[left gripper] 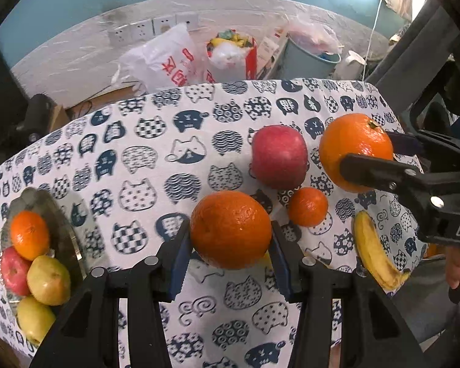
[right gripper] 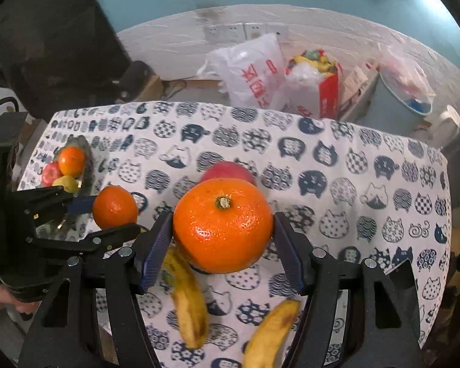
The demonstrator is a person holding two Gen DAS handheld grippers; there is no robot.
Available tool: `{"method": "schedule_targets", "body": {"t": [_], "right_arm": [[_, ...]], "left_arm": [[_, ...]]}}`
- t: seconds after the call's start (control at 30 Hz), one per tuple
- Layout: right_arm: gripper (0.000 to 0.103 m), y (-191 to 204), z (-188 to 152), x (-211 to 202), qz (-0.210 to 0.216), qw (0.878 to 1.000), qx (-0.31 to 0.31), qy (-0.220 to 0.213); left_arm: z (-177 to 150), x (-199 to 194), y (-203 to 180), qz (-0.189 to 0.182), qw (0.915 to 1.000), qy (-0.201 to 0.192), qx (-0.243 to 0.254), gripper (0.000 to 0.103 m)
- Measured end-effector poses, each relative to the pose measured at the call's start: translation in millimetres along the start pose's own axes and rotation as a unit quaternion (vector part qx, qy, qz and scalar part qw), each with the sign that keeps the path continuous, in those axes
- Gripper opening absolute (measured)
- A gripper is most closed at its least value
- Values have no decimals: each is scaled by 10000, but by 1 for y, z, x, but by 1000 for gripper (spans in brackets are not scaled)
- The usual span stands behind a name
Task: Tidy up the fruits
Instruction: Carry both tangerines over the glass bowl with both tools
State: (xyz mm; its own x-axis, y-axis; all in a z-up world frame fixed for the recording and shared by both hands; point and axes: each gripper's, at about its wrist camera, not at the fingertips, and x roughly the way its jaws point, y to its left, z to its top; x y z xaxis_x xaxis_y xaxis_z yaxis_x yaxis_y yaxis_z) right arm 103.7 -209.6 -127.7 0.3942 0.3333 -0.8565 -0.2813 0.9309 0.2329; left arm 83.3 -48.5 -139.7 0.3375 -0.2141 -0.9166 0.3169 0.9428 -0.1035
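**Fruit stock, cat-print tablecloth**

Far left — plate [left gripper: 73, 230] holding a tangerine [left gripper: 29, 234], red apple [left gripper: 13, 271] and two pears [left gripper: 48, 279]. Centre — left gripper [left gripper: 231, 263] clamped on an orange [left gripper: 231, 229], clear of the cloth. Behind it — apple [left gripper: 279, 156], small tangerine [left gripper: 307, 211]. Right — right gripper [right gripper: 222, 253] clamped on a stemmed orange [right gripper: 223, 225], above two bananas [right gripper: 188, 300].

Oranges: 4 in all. 1 orange [left gripper: 231, 229] sits between the left gripper's pads, 1 larger orange [right gripper: 223, 224] between the right gripper's pads, 1 small orange [left gripper: 307, 210] lies on the table near its right edge, and 1 orange [left gripper: 29, 235] lies in the glass dish [left gripper: 73, 239] by the left edge.

Red apples: 2, with 1 apple [left gripper: 279, 157] on the cloth and 1 apple [left gripper: 13, 270] in the dish.

Yellow-green fruits: 2 [left gripper: 48, 279] [left gripper: 35, 319], both in the dish.

Bananas: 2 [right gripper: 188, 300] [right gripper: 271, 334], near the front edge.

Dishes: 1.
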Motion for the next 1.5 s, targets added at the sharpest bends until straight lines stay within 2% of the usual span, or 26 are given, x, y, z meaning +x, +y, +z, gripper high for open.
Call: {"method": "schedule_targets", "body": {"t": [0.67, 1.07, 1.5], "right_arm": [[66, 108, 34, 12, 430, 9957, -801, -175], [66, 181, 49, 42, 721, 9893, -1272, -3], [66, 236, 56, 89, 860, 9834, -1568, 315]], "left_arm": [[-46, -58, 83, 247, 9956, -420, -802, 49], [-78, -71, 137, 433, 9892, -468, -1318, 49], [-107, -75, 184, 491, 9815, -419, -1803, 49]]}}
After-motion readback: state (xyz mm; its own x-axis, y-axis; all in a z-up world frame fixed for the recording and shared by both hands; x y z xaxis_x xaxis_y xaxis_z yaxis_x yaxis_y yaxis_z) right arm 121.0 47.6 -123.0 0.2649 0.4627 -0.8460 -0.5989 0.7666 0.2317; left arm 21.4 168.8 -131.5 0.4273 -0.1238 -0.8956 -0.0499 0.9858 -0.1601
